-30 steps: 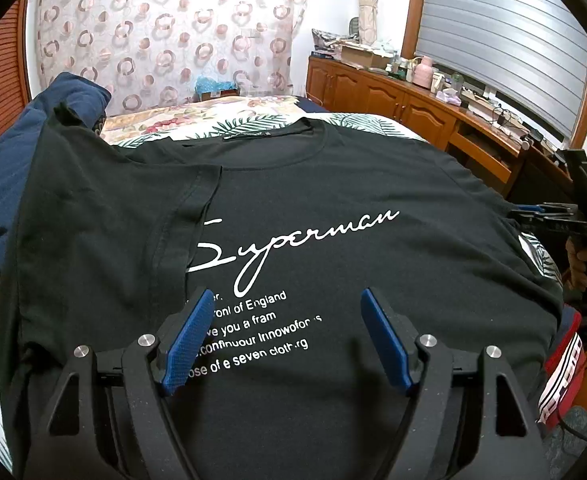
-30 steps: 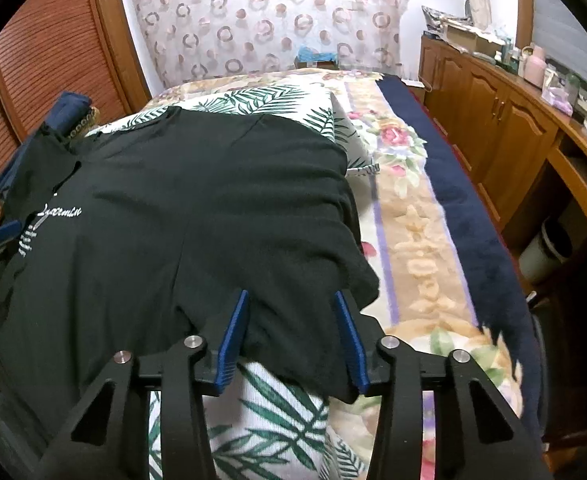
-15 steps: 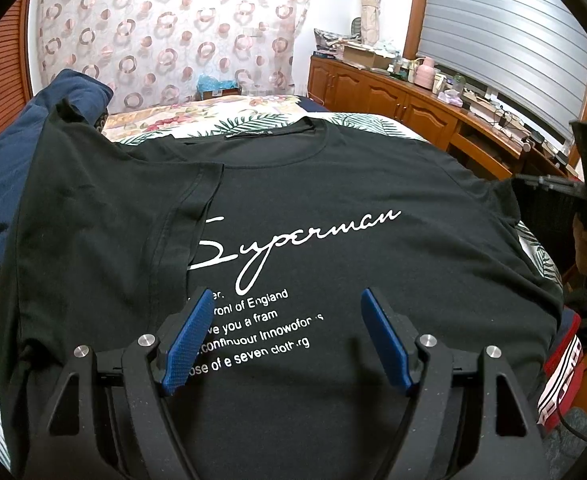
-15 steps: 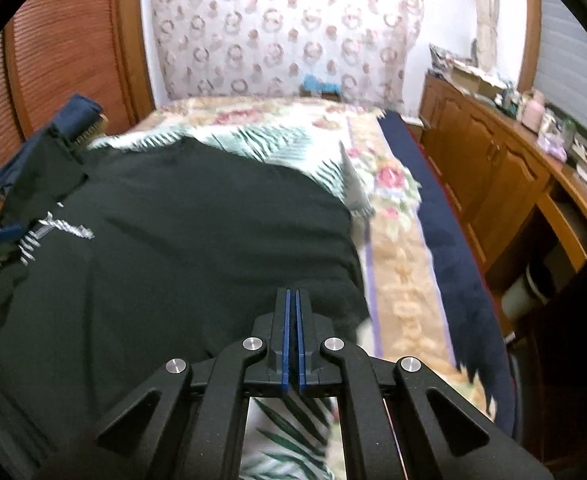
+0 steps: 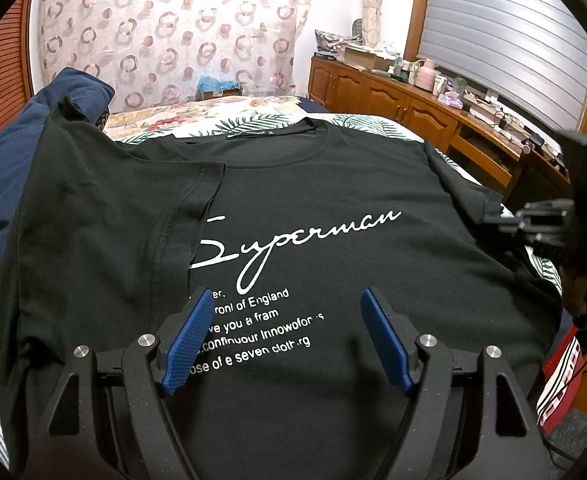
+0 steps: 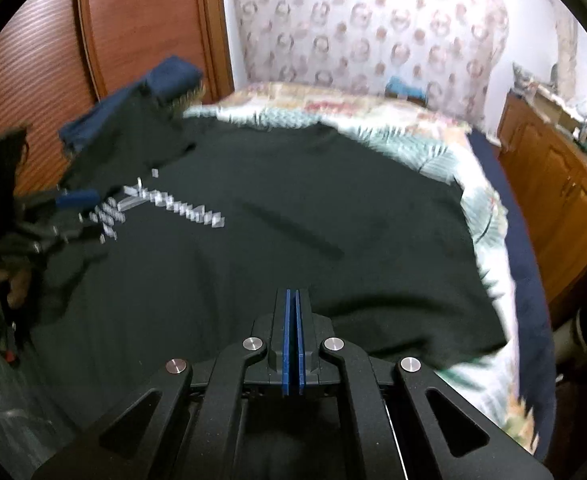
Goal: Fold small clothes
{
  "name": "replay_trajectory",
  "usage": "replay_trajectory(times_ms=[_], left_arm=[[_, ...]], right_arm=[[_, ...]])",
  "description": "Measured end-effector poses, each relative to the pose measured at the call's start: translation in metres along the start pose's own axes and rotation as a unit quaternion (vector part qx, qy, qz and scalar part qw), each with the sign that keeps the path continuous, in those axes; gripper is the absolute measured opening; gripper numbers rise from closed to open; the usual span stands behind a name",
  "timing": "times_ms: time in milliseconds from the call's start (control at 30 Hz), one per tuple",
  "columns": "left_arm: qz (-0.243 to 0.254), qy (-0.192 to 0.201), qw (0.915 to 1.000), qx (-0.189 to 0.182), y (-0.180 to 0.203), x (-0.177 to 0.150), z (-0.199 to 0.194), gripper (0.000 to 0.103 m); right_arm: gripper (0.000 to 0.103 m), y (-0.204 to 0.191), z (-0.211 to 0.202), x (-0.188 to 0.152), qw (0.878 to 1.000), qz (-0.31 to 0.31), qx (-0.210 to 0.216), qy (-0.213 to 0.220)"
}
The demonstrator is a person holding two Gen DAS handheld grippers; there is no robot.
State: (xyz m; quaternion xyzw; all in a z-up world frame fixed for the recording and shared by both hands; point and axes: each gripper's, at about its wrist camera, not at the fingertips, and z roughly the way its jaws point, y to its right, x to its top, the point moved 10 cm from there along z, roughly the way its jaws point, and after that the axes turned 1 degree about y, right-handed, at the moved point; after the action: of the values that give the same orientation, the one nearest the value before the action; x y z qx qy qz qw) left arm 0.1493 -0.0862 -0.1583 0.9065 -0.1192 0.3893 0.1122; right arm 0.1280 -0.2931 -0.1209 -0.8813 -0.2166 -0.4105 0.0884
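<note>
Left wrist view: a black cotton T-shirt with white printed script lettering (image 5: 293,236) is spread chest-up on a bed covered by a leaf-and-flower patterned quilt (image 5: 253,116). One side panel with its sleeve is already laid over onto the chest, its hemmed edge running beside the lettering. The left gripper (image 5: 285,336) is held just above the lower chest with its blue-padded fingers (image 5: 185,340) spread wide and nothing between them. At the far right edge the right gripper (image 5: 533,222) is seen at the unfolded sleeve, somewhat blurred. In the right wrist view, which is also blurred, the right gripper (image 6: 293,320) has its blue pads pressed together with black cloth bunched around and beneath them; it is judged to be clamped on the shirt's edge, though the pinched fabric itself is hidden. The step in hand appears to be folding this second side inward. It is best done by lifting the edge only slightly, carrying it straight across toward the lettering, and laying it parallel to the first fold, while the shirt body is steadied by the left gripper so that it is not dragged. A dark blue garment (image 5: 21,152) lies bunched beside the shirt, and a wooden cabinet run (image 5: 393,100) stands beyond the bed.
</note>
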Motion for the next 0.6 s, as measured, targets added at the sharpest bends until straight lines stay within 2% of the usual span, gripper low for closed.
replay_trajectory(times_ms=[100, 333, 400, 500, 567, 600], left_arm=[[0.0, 0.0, 1.0, 0.0, 0.0, 0.0, 0.0, 0.077], [0.0, 0.0, 1.0, 0.0, 0.0, 0.0, 0.0, 0.077], [0.0, 0.0, 1.0, 0.0, 0.0, 0.0, 0.0, 0.077], [0.001, 0.0, 1.0, 0.0, 0.0, -0.001, 0.0, 0.077], [0.0, 0.0, 1.0, 0.0, 0.0, 0.0, 0.0, 0.077], [0.0, 0.0, 1.0, 0.0, 0.0, 0.0, 0.0, 0.077]], right_arm=[[0.002, 0.003, 0.009, -0.006, 1.0, 0.009, 0.005, -0.01], [0.006, 0.009, -0.012, 0.006, 1.0, 0.008, -0.018, 0.016], [0.012, 0.014, -0.019, 0.01, 0.999, 0.011, -0.029, 0.024], [0.028, 0.022, -0.033, 0.012, 0.998, 0.016, -0.056, 0.033], [0.043, 0.031, -0.038, 0.011, 0.997, 0.025, -0.069, 0.035], [0.045, 0.036, -0.039, 0.012, 0.996, 0.03, -0.072, 0.037]])
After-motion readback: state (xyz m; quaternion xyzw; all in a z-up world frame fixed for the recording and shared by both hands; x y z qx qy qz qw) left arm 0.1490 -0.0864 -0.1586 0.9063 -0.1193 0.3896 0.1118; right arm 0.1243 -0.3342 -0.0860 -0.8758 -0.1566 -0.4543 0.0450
